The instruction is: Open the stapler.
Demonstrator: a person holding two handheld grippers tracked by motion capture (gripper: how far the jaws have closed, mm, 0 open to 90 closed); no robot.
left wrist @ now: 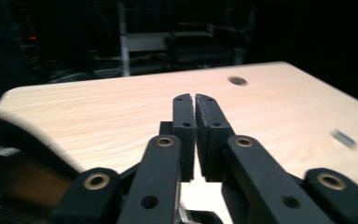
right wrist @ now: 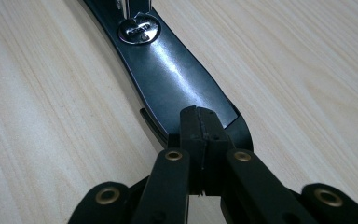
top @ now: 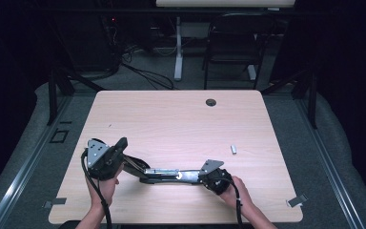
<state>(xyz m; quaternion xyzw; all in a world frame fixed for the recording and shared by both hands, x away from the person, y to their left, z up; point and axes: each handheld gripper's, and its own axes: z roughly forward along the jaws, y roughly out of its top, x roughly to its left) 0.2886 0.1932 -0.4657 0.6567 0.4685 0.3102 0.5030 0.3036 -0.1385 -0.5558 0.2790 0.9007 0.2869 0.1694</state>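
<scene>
While the right gripper (top: 198,176) pins the tool's (right wrist: 168,74) dark handle end flat, jaws closed on it, tool lies near the table's (top: 171,119) front edge; left gripper (left wrist: 195,100), shut and empty, hovers beside its other end.

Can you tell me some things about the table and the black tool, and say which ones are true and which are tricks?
1. The right gripper has its jaws closed at the end of the black stapler. True.
2. The left gripper is holding a red ball. False: its jaws are together with nothing between them.
3. A small silver piece lies on the table apart from the stapler. True.
4. The stapler stands upright on its end. False: it lies flat on the table.
5. The table has a small round hole near its far edge. True.
</scene>
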